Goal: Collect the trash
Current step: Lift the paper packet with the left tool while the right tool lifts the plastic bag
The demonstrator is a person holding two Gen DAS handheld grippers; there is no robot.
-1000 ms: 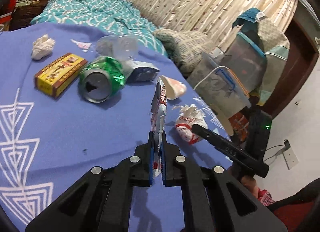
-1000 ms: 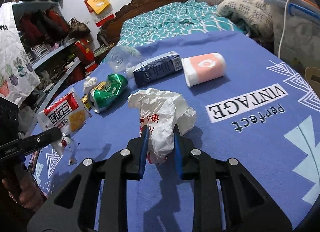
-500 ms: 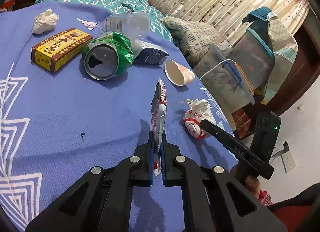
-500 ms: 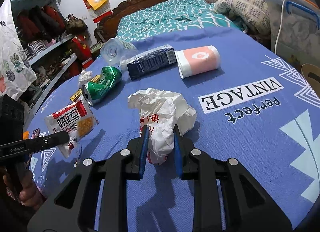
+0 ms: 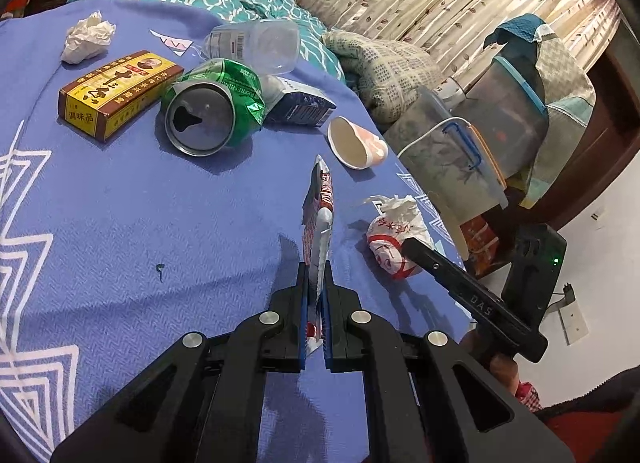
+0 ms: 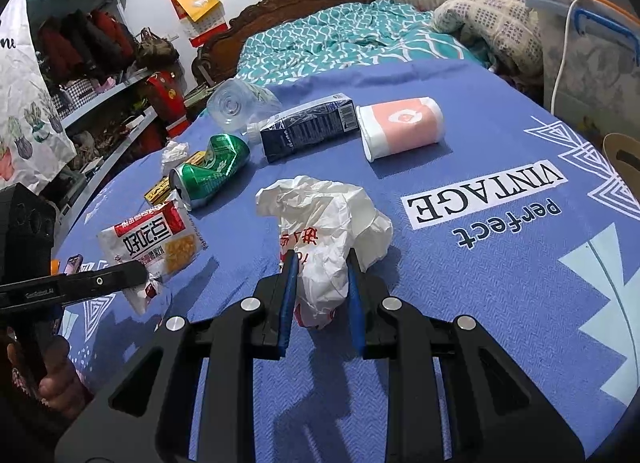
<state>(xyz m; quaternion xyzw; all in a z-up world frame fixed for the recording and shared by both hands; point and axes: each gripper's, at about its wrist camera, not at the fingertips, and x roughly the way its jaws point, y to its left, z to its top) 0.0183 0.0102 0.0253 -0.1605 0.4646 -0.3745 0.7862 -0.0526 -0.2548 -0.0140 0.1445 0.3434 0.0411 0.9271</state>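
My left gripper (image 5: 316,275) is shut on a red and white snack packet (image 5: 318,215), held edge-on just above the blue tablecloth (image 5: 120,223); the packet also shows in the right wrist view (image 6: 152,239). My right gripper (image 6: 320,263) is shut on a crumpled white plastic bag (image 6: 328,223) with red print, resting on the cloth; the bag also shows in the left wrist view (image 5: 394,235). Loose trash lies beyond: a crushed green can (image 5: 212,111), a yellow box (image 5: 116,91), a tissue wad (image 5: 86,37), a clear bottle (image 5: 260,43), a dark blue carton (image 6: 308,127) and a pink paper cup (image 6: 400,127).
A bed with a teal cover (image 6: 340,35) lies past the table. Plastic storage bins (image 5: 472,143) stand off the table's right edge. Cluttered shelves (image 6: 100,103) stand at the left in the right wrist view.
The left gripper with the packet has moved forward over the table, closer to the can and box. The right gripper has stayed shut on the bag, shifting slightly.
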